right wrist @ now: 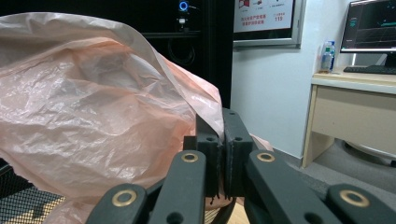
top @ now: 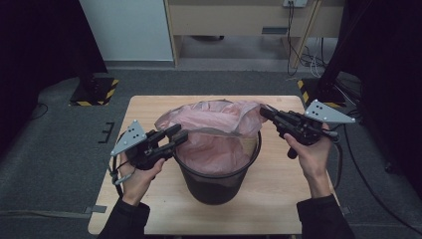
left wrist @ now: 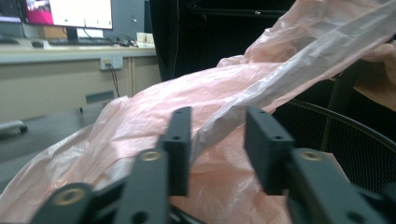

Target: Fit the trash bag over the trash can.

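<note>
Right fingers (right wrist: 219, 154) clamped on pink bag (top: 214, 124), left fingers (left wrist: 224, 144) parted around its edge over black bin (top: 219, 184).

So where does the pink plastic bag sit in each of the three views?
High view: pink plastic bag at centre, lining the black mesh bin.
Left gripper view: spread from lower left to upper right, its edge between the open fingers.
Right gripper view: on the left, its edge pinched by the right gripper.
Shared landmark: the bin.

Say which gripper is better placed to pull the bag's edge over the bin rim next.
Probably the right gripper: it is shut on the pink bag edge. The left gripper stands open around a fold near the bin rim.
</note>
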`<state>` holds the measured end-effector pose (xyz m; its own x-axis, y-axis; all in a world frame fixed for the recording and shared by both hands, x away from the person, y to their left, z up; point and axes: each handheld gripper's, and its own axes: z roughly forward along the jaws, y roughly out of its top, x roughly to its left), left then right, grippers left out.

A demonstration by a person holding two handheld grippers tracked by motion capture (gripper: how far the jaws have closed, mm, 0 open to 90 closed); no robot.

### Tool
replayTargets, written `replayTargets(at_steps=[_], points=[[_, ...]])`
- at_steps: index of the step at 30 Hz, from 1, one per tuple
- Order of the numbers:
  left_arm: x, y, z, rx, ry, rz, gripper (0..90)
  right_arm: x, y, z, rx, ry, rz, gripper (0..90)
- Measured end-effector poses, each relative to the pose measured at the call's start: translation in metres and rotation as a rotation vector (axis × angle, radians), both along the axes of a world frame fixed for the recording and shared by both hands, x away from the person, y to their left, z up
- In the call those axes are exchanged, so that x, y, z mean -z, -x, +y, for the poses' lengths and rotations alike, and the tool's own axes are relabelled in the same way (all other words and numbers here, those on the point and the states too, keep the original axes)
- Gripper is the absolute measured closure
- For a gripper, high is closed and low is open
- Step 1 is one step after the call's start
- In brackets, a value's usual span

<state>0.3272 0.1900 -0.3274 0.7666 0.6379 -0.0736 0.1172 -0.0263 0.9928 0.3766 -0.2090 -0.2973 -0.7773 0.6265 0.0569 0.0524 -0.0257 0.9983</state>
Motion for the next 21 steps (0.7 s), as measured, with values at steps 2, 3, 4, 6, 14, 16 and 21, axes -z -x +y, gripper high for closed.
replayTargets(at_steps=[2,3,4,6,14,16,21], points=[[-0.002,0.003,-0.003,-0.010,-0.033,-0.006,47.6,0.000,0.000,0.000,0.000,-0.003,-0.001,87.3],[-0.003,0.003,-0.004,-0.011,-0.043,-0.004,44.4,-0.001,0.000,0.000,0.001,-0.003,-0.001,87.2],[-0.003,0.003,-0.004,-0.011,-0.043,-0.004,42.0,-0.001,0.000,0.000,0.001,-0.003,-0.001,87.2],[-0.006,0.004,-0.009,-0.031,-0.062,-0.009,39.0,-0.002,0.000,0.001,-0.001,-0.002,0.002,86.8],[-0.011,0.001,-0.011,-0.021,-0.063,-0.011,80.8,0.000,0.002,0.001,-0.006,0.015,0.006,88.9],[-0.012,0.003,-0.009,-0.019,-0.056,-0.010,87.0,0.001,0.005,-0.003,-0.009,0.006,0.017,89.5],[-0.013,0.016,0.001,0.000,-0.031,0.019,89.6,0.006,0.014,-0.010,-0.020,0.005,0.031,89.9]])
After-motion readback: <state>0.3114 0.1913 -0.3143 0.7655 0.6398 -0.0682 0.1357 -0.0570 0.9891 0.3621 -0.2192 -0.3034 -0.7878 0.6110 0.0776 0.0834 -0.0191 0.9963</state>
